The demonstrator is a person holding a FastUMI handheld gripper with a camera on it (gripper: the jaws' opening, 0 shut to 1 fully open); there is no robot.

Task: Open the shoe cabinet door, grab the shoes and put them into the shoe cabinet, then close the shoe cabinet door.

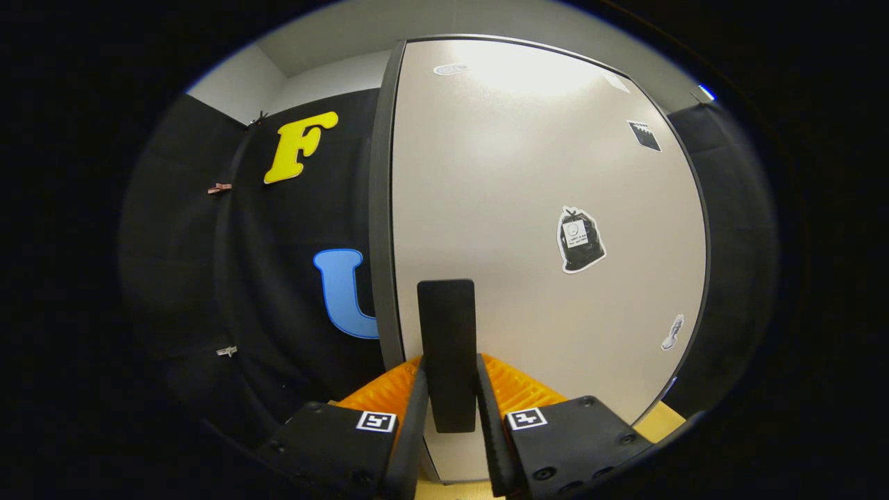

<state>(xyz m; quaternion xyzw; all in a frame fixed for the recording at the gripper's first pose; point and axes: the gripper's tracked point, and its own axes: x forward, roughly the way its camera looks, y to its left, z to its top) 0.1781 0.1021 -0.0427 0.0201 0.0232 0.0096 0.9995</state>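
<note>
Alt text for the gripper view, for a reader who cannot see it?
The gripper is shut on the black door handle of a pale shoe cabinet door, one finger on each side of it. A trash-bag sticker sits on the door beyond the fingers.

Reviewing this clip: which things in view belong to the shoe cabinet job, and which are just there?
Job:
- pale beige cabinet door
- black upright door handle, clamped between the fingers
- gripper

Just there:
- black rubbish-bag sticker on the door
- small metal clips on the cloth wall
</note>
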